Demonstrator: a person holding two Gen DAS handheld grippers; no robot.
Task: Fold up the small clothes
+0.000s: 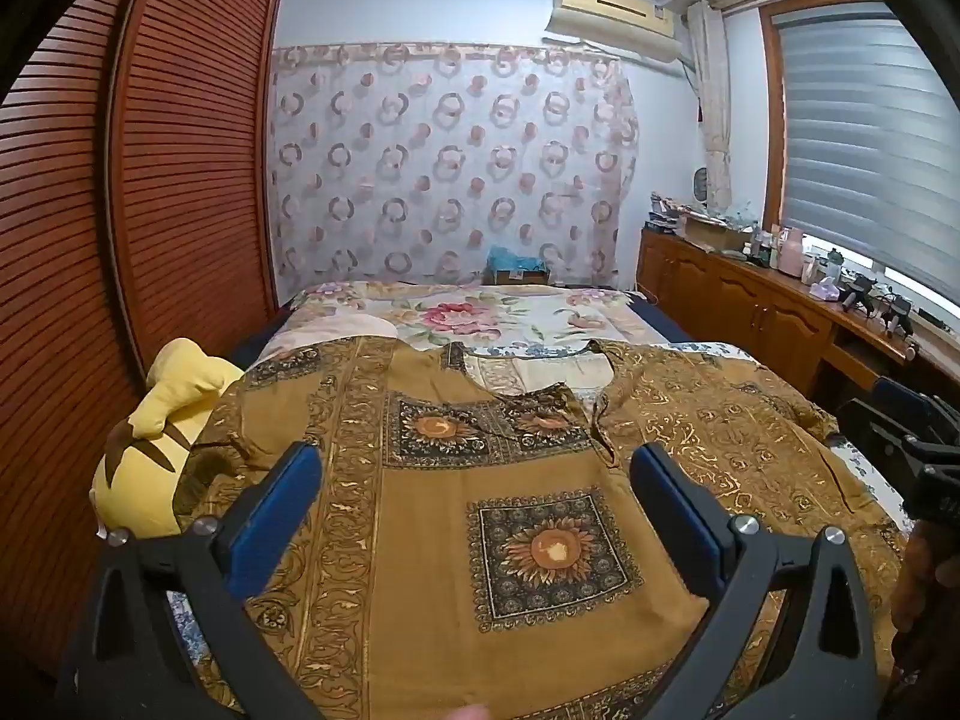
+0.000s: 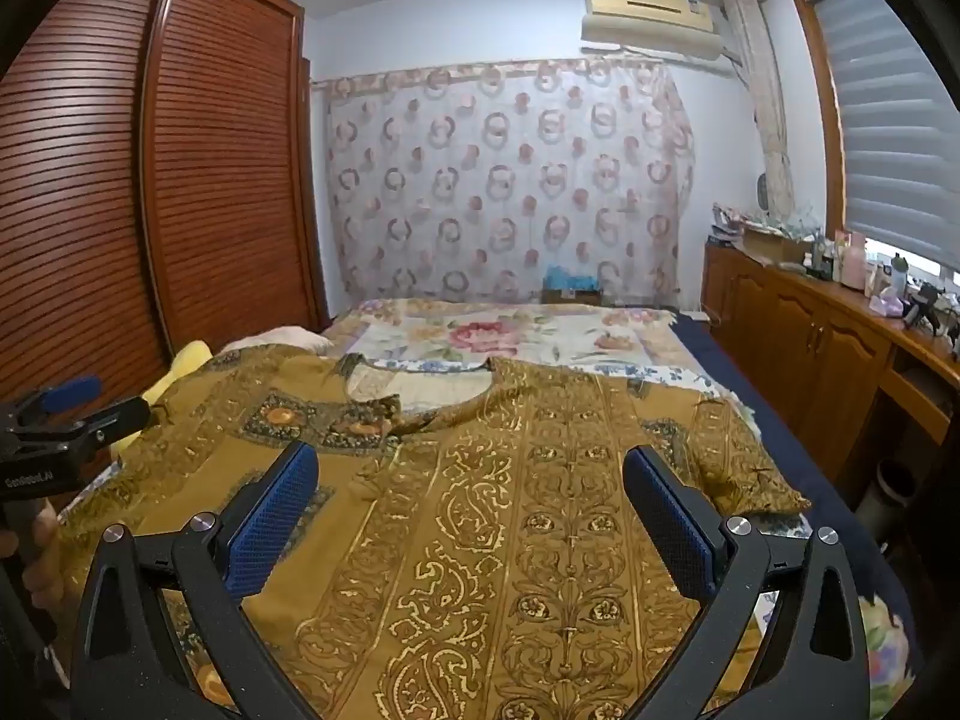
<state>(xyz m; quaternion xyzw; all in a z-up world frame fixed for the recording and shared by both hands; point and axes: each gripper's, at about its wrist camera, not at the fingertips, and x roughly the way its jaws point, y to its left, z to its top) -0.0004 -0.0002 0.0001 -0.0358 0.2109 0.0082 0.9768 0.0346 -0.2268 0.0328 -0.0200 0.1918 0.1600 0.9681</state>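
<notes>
Both the left claw (image 1: 474, 474) and the right claw (image 2: 471, 474) are hovering wide apart and empty over the ochre patterned shirt (image 1: 480, 480) lying spread beneath them on the bed (image 1: 510, 312), so pinching both layers or uneven corners is risking a crooked, bunched fold.

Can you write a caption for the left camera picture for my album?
Open left gripper hovers over a brown patterned shirt spread on the bed.

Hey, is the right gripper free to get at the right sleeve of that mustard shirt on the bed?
Probably yes. The right gripper hovers over the mustard shirt with its jaws wide open and empty, and the right sleeve lies flat on the bed ahead to its right with nothing on it.
</notes>
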